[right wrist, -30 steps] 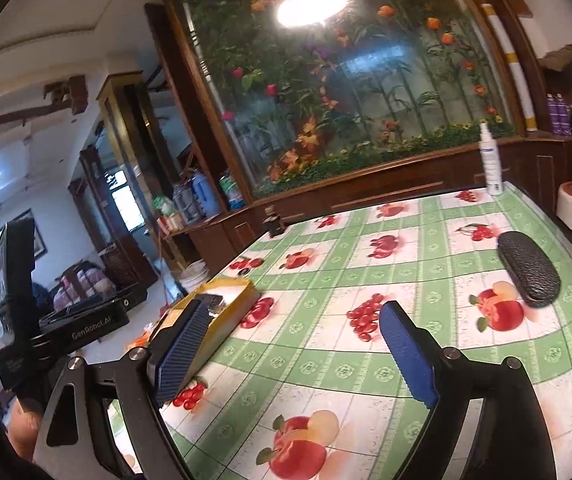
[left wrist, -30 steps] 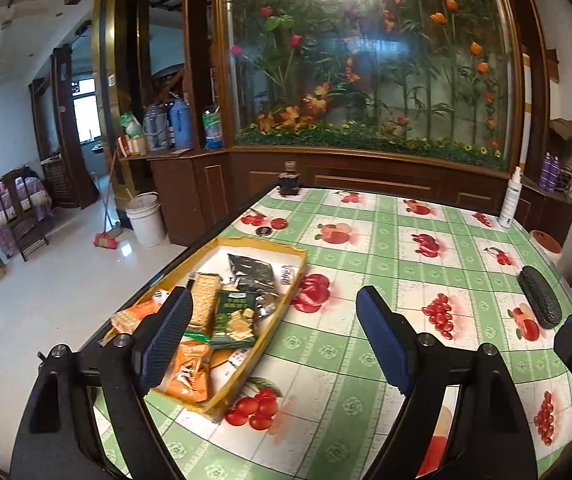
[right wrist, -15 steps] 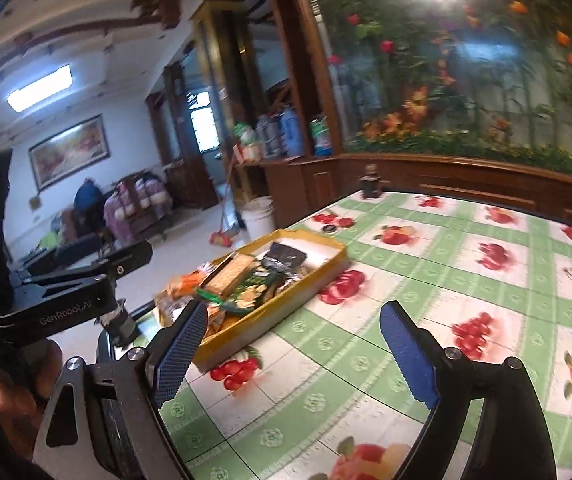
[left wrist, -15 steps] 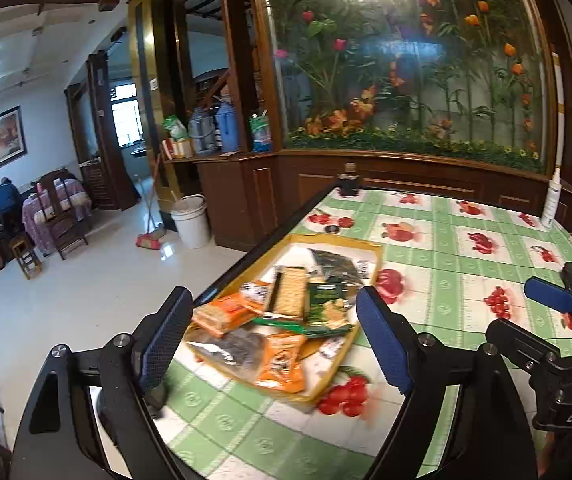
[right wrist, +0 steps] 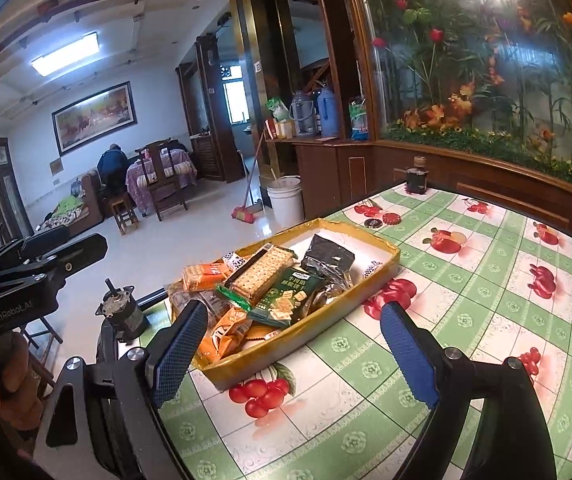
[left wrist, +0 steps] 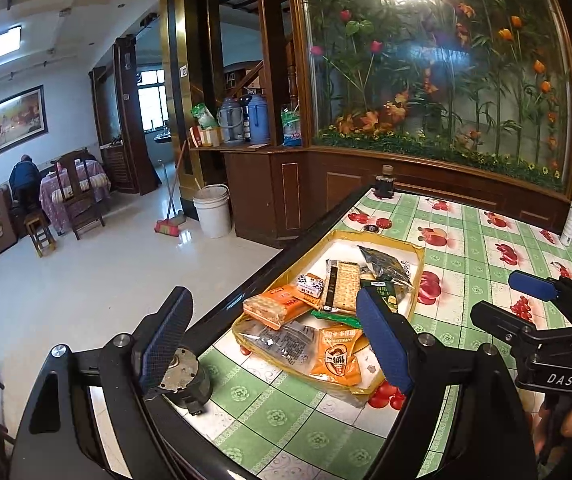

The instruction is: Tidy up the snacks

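Above the near edge of the desk (left wrist: 498,248), the left tool (left wrist: 273,340) hangs with its blue pads spread wide and nothing between them; its left pad sits out over the desk edge and its right pad stands in front of the near right corner of the tray. The right tool (right wrist: 294,356) is likewise spread and empty, pointing down toward the fruit-print green checked cloth just right of the tray, and in the left wrist view it shows at the right edge.

Beyond both tools lies a shallow yellow cardboard tray (right wrist: 390,258) near the left edge of the desk, piled with snacks: a long cracker sleeve (right wrist: 259,270) on top, a green biscuit packet (right wrist: 286,296) beside it, an orange cracker pack (left wrist: 275,306) at the left, an orange bag (left wrist: 338,356) and a clear dark-printed bag (left wrist: 286,340) at the near end, and a black foil bag (right wrist: 328,258) toward the far end. The far part of the tray is bare white.

A small grey motor (left wrist: 181,380) stands on the near left corner of the desk. A dark jar (right wrist: 417,176) sits at the far edge.
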Tool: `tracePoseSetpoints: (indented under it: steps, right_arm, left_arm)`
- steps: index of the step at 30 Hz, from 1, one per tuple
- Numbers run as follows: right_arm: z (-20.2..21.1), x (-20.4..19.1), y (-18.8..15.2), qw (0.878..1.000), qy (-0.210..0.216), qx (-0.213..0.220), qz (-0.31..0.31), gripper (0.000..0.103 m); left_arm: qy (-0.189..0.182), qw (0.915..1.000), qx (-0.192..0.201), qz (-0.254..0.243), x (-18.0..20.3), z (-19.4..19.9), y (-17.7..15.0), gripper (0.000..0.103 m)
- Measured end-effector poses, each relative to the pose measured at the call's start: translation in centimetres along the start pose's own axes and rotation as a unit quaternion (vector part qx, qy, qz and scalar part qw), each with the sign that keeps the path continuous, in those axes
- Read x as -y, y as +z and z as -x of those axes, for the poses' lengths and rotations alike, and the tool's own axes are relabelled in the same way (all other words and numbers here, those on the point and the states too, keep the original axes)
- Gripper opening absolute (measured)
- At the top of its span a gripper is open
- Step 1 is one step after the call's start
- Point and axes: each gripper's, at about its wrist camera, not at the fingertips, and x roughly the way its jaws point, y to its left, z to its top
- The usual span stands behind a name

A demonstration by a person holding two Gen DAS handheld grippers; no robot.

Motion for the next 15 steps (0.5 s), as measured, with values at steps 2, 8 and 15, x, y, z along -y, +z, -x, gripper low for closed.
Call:
tracePoseSetpoints:
  steps: [2, 8, 15]
  right_arm:
    - [-0.4, -0.3, 0.2, 1.000, 0.001, -0.002, 0.007, 0.089]
    - [-1.5, -1.4, 0.7, 1.000, 0.008, -0.009, 0.024, 0.089]
    - [-2.9, -2.2, 0.9, 0.999, 0.016, -0.021, 0.041, 0.089]
  left_arm:
    - [-0.002, 1.0000, -0.003, 0.003, -0.3, -0.1, 0.0, 0.085]
    - [0.000, 1.0000, -0.005, 0.007, -1.1, 0.0, -0.1, 0.085]
    - [0.002, 0.9999, -0.007, 0.011, -1.8, -0.1, -0.2, 0.085]
